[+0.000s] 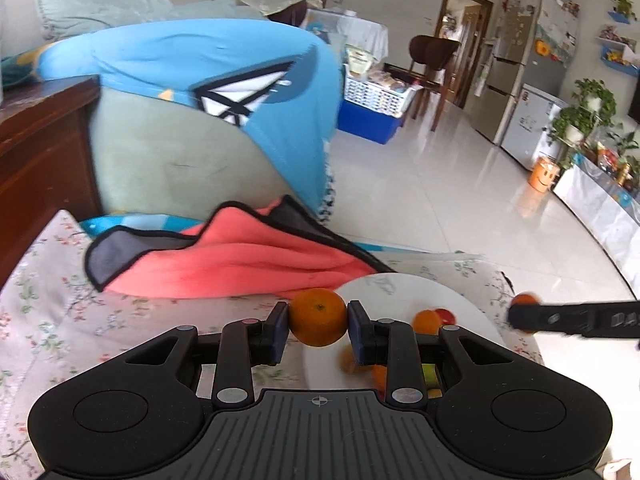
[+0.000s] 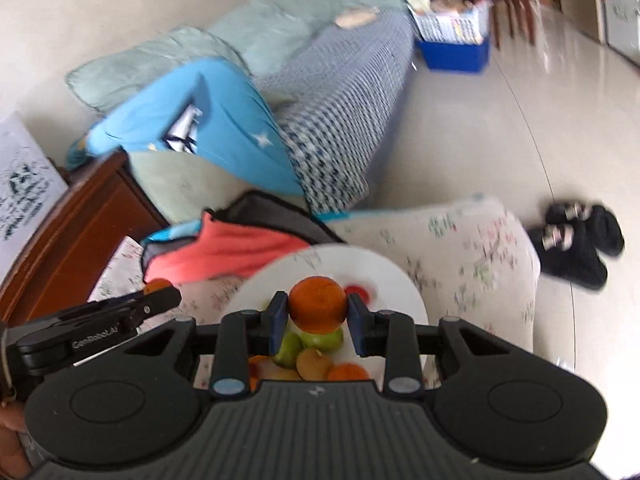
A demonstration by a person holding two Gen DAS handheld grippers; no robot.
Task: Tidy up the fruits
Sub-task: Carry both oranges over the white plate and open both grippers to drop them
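Oranges (image 1: pixel 318 317) clamped in both claws above floral-clothed table (image 1: pixel 48 300), tiled floor (image 1: pixel 460 192) beyond.

"GenRobot.AI" printed on left gripper (image 2: pixel 160 296) body, last letters partly cut off; other print blurred.

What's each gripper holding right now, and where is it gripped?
Left gripper pinches an orange across its sides. Right gripper pinches another orange likewise.

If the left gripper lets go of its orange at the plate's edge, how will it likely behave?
The orange in the left gripper looks round and smooth, so it would probably roll. The white plate seems shallow, so its rim may not stop it. The peel looks firm, so bruising seems unlikely.
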